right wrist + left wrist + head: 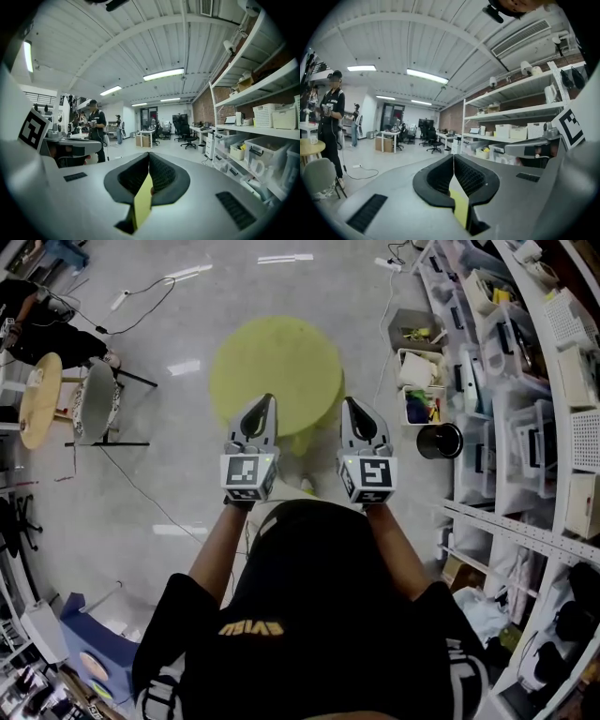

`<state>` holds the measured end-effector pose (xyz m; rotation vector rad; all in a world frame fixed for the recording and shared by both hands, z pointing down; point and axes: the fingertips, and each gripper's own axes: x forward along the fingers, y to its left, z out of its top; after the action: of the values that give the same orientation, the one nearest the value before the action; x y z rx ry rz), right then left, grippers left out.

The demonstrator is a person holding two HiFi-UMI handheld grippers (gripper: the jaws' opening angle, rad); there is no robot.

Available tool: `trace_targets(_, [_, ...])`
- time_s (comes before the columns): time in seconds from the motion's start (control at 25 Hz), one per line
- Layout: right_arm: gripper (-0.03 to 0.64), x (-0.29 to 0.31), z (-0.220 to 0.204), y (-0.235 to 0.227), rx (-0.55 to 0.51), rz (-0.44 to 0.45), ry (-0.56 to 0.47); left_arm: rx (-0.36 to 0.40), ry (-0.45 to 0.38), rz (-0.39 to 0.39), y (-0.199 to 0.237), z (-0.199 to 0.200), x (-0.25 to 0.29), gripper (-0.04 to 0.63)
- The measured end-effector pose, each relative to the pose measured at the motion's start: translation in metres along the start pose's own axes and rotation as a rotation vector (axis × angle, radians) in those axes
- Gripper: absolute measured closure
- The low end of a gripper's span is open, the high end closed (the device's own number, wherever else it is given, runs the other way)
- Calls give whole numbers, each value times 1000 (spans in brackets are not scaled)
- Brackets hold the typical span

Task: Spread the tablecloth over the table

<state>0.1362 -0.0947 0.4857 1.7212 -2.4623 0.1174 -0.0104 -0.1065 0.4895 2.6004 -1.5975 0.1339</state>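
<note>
- left gripper [266,399]: jaws pressed together, and its own view shows a strip of the yellow-green fabric tablecloth [461,208] pinched between the black ribbed pads [471,177]
- right gripper [352,402]: same deal, jaws closed tight on a fold of that cloth [142,204], which hangs down out of the pads
- both grippers sit side by side, pointing roughly level and away from the person, each with its black-and-white marker cube [247,476] at the back, towards the hands
- the tablecloth [277,367] lies just ahead of both tips as a flat round patch, with its near edge at the jaws; a bit of it droops down between the two grippers
- can't tell what's under the cloth, it covers everything there
- just outside the right gripper: a black round bucket [439,440] on the pale grey glossy floor [169,502]
- further out on that side: tall white metal shelving [525,381] packed with clear plastic storage boxes
- well off to the left gripper's side: a grey-seated chair with black legs [94,401], and next to it a small round wooden table [39,399]
- a thin black cable [141,486] runs along the floor on the left side
- far ahead of the jaws in the left gripper view, a person in black clothes and a cap [332,122] stands beside that chair, with desks and office chairs beyond
</note>
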Motion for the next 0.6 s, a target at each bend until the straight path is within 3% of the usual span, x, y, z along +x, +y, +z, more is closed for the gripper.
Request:
trace_targets(0.4, [615,-25,4,-20,15,-63,-15,30,-25,-32,-22,8,2,575])
trace_targets(0.6, [614,-31,3,-20,15,-50,-30,24,-20,-12,-19,5,-4,577])
